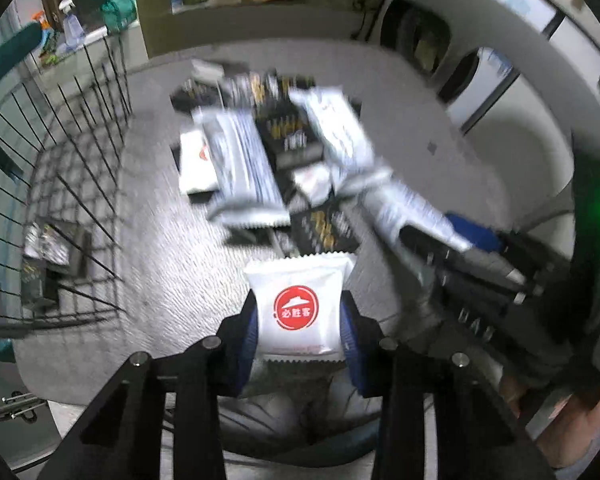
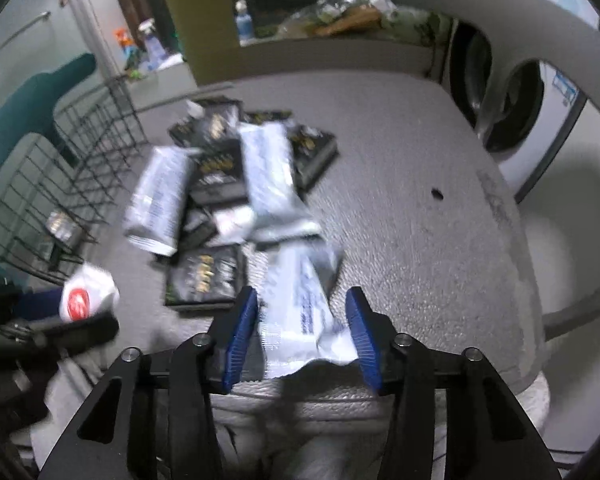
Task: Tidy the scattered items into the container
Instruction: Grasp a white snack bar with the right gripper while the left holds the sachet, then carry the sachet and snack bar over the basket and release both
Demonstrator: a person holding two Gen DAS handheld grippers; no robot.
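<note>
Left wrist view: left hand-held gripper (image 1: 300, 328) clamps the white sachet (image 1: 300, 308); wire basket (image 1: 60, 168) sits far left. Right hand-held gripper (image 2: 306, 328) grips a silver packet (image 2: 304, 300), farther from it.

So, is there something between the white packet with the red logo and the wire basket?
Nothing visible. The left claw holds the white packet; only bare table lies between it and the wire basket, whose near side is a wire wall.

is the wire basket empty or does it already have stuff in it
Not empty. The left wrist view shows a few dark packets lying on the floor of the wire basket, seen through its bars; most of it is bare.
</note>
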